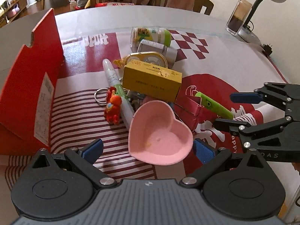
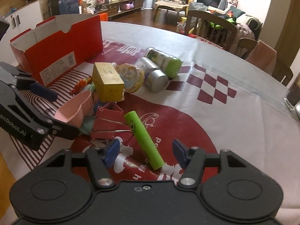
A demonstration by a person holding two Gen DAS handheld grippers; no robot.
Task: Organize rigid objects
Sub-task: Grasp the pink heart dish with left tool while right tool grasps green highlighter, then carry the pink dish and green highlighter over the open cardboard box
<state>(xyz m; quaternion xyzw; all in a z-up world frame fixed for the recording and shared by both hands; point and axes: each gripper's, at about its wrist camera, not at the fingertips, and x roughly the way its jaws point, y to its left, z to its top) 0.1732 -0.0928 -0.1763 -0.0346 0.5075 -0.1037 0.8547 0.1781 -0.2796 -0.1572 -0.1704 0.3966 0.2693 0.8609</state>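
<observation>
Left wrist view: we are holding the left gripper [image 1: 148, 148] with its blue pads spread apart on either side of the pink heart-shaped plastic bowl [image 1: 159, 135], and they are not pressing on it. That bowl is sitting at the near end of a clutter pile in the middle of the table [image 1: 234, 60], which is wearing a red-and-white printed cloth. Behind the bowl we are seeing a yellow cardboard box [image 1: 151, 80], a red toy figure on a key ring [image 1: 112, 106], a white marker pen [image 1: 117, 86] and two jars lying on their sides. An open red cardboard shoebox [image 1: 37, 86] is standing toward the left edge. Right wrist view: we are keeping the right gripper [image 2: 145, 152] partly spread around the lime-green plastic cylinder [image 2: 143, 140], pads apart from it on both sides. That cylinder is lying flat on the cloth, just beside a red binder clip [image 2: 106, 121], with the pile beyond.
</observation>
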